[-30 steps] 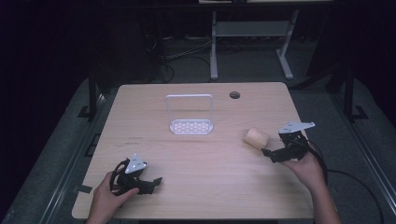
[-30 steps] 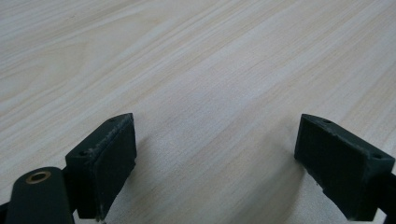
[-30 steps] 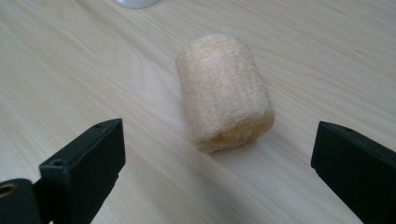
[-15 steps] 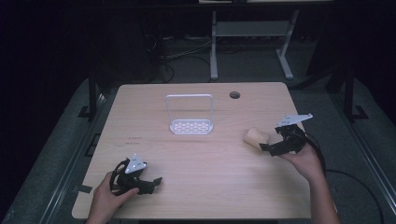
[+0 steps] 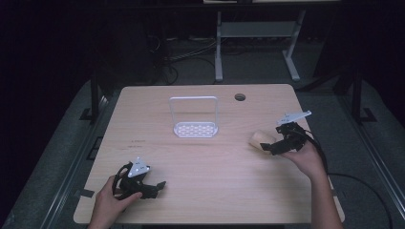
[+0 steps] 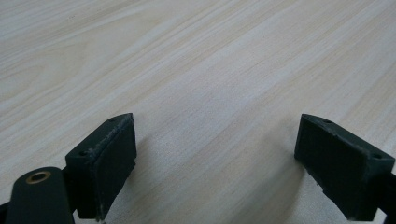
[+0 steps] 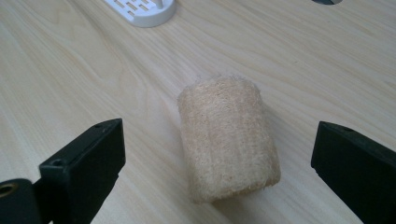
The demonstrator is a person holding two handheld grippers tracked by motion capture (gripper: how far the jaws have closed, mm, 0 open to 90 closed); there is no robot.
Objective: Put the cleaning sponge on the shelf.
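High view overhead, gripper views close (tabletop [image 5: 205,162] shared)

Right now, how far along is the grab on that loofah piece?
Done: the right gripper is lined up, jaws open on either side of the loofah roll. In hand: nothing is gripped; the roll lies on the table. Left: closing and lifting. The left gripper sits open and idle. The white rack stands untouched.

In the high view the right gripper [image 5: 274,145] covers part of the roll [image 5: 261,140]; contact is perhaps unclear. Past the roll, the rack [image 7: 144,11] is cut off by the frame's top edge.
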